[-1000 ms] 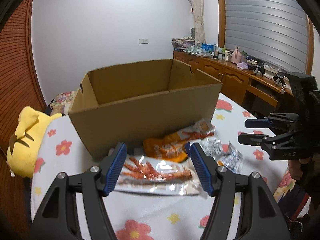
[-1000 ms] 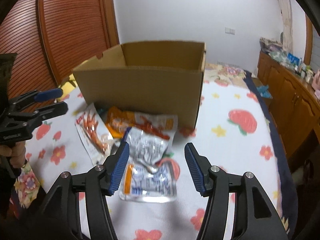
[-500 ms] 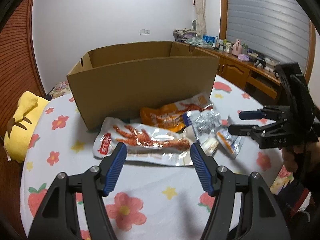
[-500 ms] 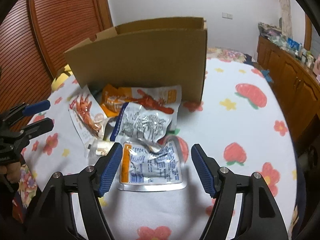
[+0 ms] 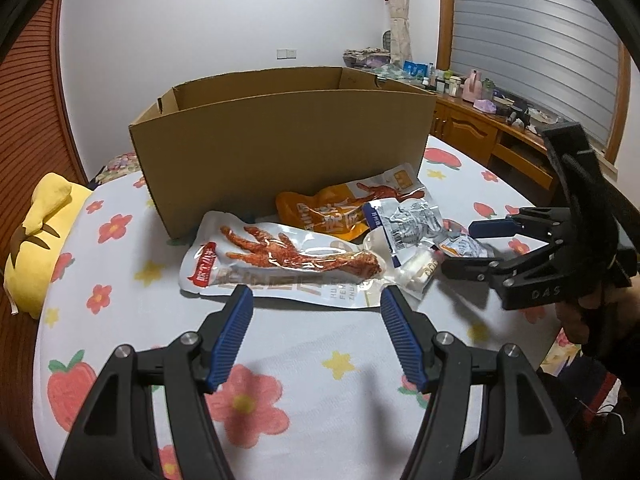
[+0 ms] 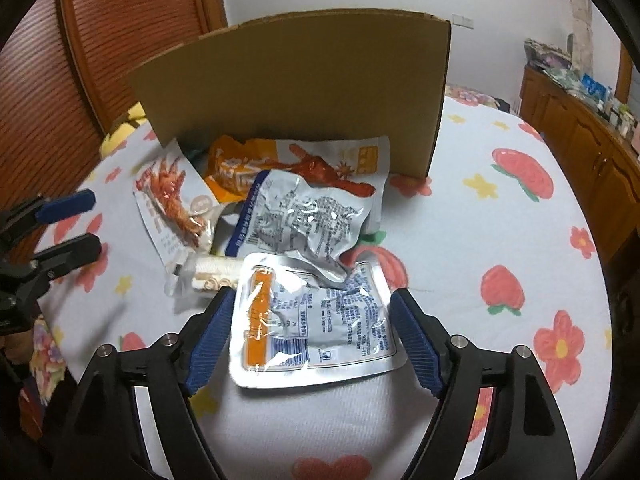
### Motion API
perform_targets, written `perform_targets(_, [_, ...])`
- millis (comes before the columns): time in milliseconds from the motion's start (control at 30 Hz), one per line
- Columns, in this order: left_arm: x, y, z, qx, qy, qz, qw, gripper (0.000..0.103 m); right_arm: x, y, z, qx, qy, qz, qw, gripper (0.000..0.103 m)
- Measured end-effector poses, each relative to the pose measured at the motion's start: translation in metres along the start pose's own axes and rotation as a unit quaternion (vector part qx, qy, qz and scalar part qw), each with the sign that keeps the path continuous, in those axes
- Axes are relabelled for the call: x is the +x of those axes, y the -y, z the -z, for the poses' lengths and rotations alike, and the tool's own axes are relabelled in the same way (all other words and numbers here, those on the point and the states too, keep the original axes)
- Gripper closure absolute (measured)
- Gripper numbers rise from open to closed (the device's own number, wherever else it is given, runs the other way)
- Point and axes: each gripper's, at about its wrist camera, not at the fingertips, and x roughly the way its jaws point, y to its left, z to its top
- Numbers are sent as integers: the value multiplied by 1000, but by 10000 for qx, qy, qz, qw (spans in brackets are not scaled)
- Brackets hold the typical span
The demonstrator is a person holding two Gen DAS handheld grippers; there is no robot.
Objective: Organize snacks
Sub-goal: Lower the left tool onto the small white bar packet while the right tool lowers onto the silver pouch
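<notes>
A white plastic snack pouch printed with a red chicken foot (image 5: 288, 260) lies flat, long axis left-right, just beyond the spread, empty fingers of the left gripper (image 5: 316, 308). Readable letters: "HU", "FEN". The right gripper (image 6: 312, 312), fingers open, straddles a silver foil pouch with orange stripe (image 6: 316, 320), near the brown cardboard box (image 6: 296, 92).

- the cardboard box (image 5: 280, 136) stands on the table (image 5: 312, 344), toward its far edge.
- the snack packets lie in a heap on the table, just before the box's near wall.
- the chicken-foot packet (image 5: 280, 260) lies at the left end of the heap.
- the packet with the big claw (image 6: 296, 168) lies nearest the box wall, partly under the crumpled foil packet (image 6: 300, 220).
- the flat sealed packet (image 6: 312, 320) lies nearest the table's near edge, its far end under the crumpled foil packet.
- the small roll packet (image 6: 208, 272) lies just left of the flat sealed packet.
- the plush toy (image 5: 36, 240) sits at the table's left edge.
</notes>
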Motion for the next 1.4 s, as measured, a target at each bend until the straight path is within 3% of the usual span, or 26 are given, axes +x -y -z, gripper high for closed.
perform_targets(467, [20,39,-14,420,-11,435,9982,36,1,-2,7,-439,-79,143,9989,18])
perform_targets(633, [30,55,-19,683,-41,631,9957,55,-3,1,13,-376,47,240,9990,18])
perform_targets(900, [53,64,-23,823,-288,756,9933,56,-3,2,13,-381,128,254,9989,18])
perform_targets(1033, [63,64,-23,821,-430,770,9927,63,-3,2,14,-386,141,265,9988,18])
perform_targets(1400, [76,70,-24,959,-551,692,9915,59,-3,2,14,-384,147,269,9988,17])
